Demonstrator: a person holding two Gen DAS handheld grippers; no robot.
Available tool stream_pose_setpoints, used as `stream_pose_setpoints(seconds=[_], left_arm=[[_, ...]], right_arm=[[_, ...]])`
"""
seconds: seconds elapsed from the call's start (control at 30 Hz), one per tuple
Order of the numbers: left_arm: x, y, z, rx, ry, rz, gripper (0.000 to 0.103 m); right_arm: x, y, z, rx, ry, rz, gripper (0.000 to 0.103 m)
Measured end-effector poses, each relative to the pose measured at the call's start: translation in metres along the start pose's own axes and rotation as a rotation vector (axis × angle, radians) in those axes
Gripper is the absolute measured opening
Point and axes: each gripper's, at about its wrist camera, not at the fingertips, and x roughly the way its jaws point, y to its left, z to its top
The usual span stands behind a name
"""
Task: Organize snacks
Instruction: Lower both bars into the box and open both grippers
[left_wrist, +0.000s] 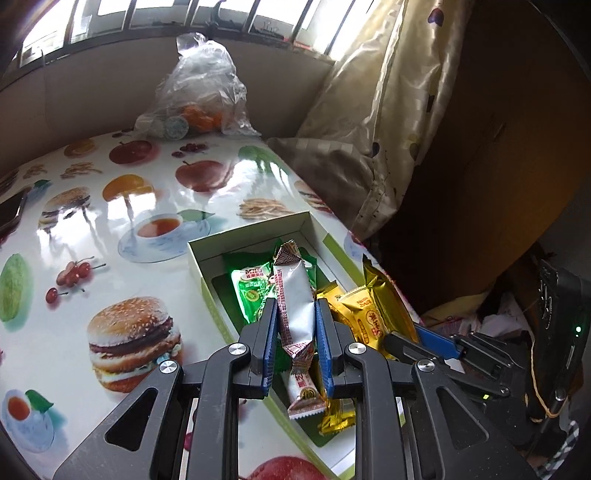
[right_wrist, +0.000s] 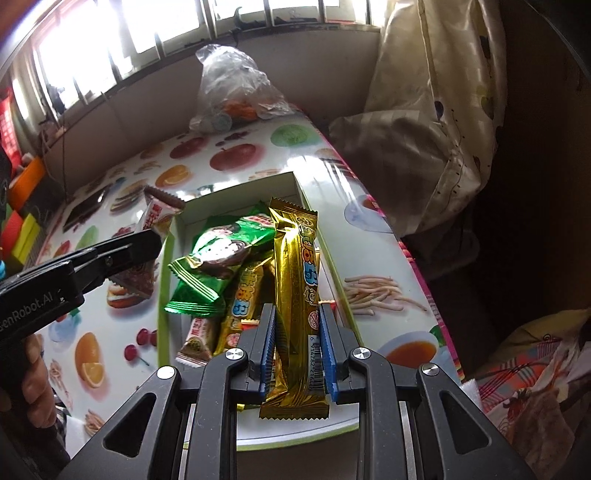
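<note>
Left tongs (left_wrist: 295, 314) pinch white bar (left_wrist: 295, 306); right tongs (right_wrist: 297, 321) pinch gold bar (right_wrist: 297, 273)

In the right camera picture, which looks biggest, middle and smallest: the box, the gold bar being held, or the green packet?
1. Box, biggest.
2. Gold bar in the right gripper; it is nearest the camera, so it looks larger than it is.
3. Green packet, smallest, though partly covered.
</note>
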Motion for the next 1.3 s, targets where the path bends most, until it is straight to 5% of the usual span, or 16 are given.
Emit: stream_pose_setpoints(seconds=[0.33,0.83,1.3], left_arm=[[0.024,0.0,0.002,0.006,0.042,0.011,0.021],[0.041,-0.002,-0.005,0.015,0.08,0.037,0.021],[0.039,-0.004,-0.008,0.024,0.079,0.052,0.022]], right_arm=[[0.014,-0.001,0.005,-0.036,0.002,-0.056,0.022],[0.019,0.0,0.003,-0.047,-0.024,-0.029,0.022],[0.015,0.001,0.002,-0.052,-0.049,-0.028,0.033]])
